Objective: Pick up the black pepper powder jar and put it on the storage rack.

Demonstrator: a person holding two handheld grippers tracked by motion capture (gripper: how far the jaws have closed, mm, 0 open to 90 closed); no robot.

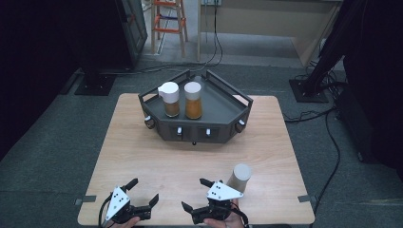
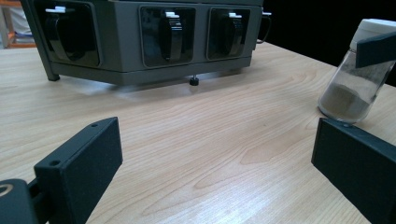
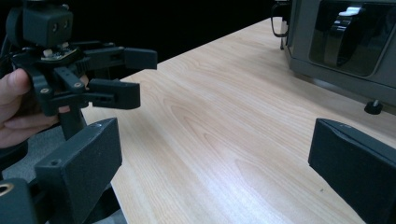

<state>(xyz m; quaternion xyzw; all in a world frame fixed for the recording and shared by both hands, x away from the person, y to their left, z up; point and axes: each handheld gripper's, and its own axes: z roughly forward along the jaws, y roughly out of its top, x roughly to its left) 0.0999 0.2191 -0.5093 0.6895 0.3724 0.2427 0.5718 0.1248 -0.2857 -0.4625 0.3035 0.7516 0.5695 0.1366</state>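
Note:
A grey angular rack [image 1: 223, 107] stands at the back of the wooden table [image 1: 157, 156]. It holds two white-lidded jars, one with brown contents [image 1: 170, 99] and one with orange contents [image 1: 193, 100]. A third jar [image 1: 240, 176] stands on the table near the front right, also seen as a white-lidded jar [image 2: 352, 84] with brown powder. My left gripper [image 1: 142, 191] is open and empty at the front left. Just left of the third jar, my right gripper [image 1: 196, 194] is open and empty too. The left gripper view faces the rack's front [image 2: 149, 42] between wide jaws.
The rack's front [image 3: 345, 42] has recessed windows with black clips. The left gripper [image 3: 137, 77] and a hand [image 3: 14, 107] appear at the table's edge in the right gripper view. Bare wood lies between the grippers and the rack. Cables, stands and a ladder [image 1: 168, 23] surround the table.

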